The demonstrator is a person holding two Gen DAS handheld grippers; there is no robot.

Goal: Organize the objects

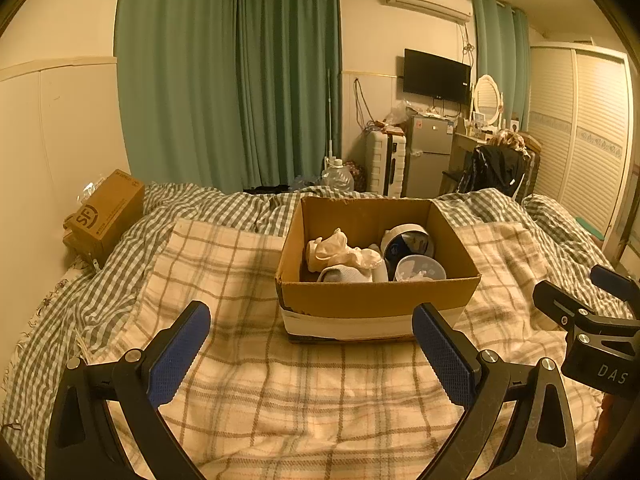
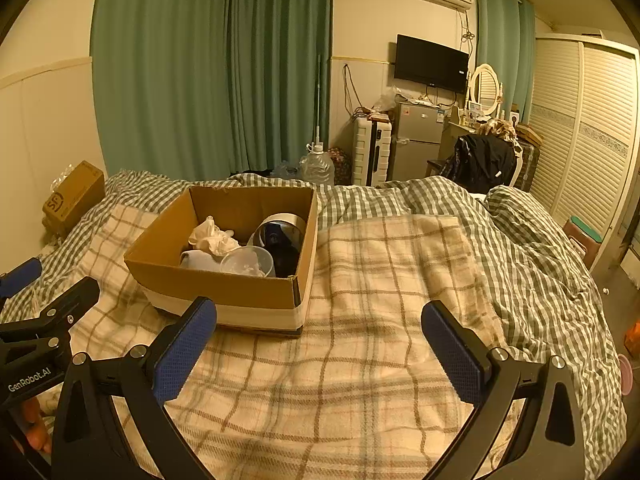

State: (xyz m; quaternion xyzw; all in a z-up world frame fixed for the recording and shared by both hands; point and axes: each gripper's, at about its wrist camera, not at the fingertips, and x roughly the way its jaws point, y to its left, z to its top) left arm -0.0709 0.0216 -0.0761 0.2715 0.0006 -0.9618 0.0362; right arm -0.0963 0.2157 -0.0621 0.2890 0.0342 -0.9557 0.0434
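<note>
Nearby, open brown cardboard box point(image 1: 376, 296) holding crumpled cream cloth point(image 1: 340, 252) and clear plastic tub point(image 1: 419, 268), on plaid beige blanket point(image 1: 304, 392), left tool point(image 1: 312, 356) and right tool point(image 2: 318, 354) spread wide, empty.

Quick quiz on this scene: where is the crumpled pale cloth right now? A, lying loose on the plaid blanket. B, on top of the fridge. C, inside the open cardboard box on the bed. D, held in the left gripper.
C: the crumpled pale cloth lies inside the open cardboard box, next to a clear plastic cup, while the left gripper and the right gripper are both open and hold nothing.
</note>
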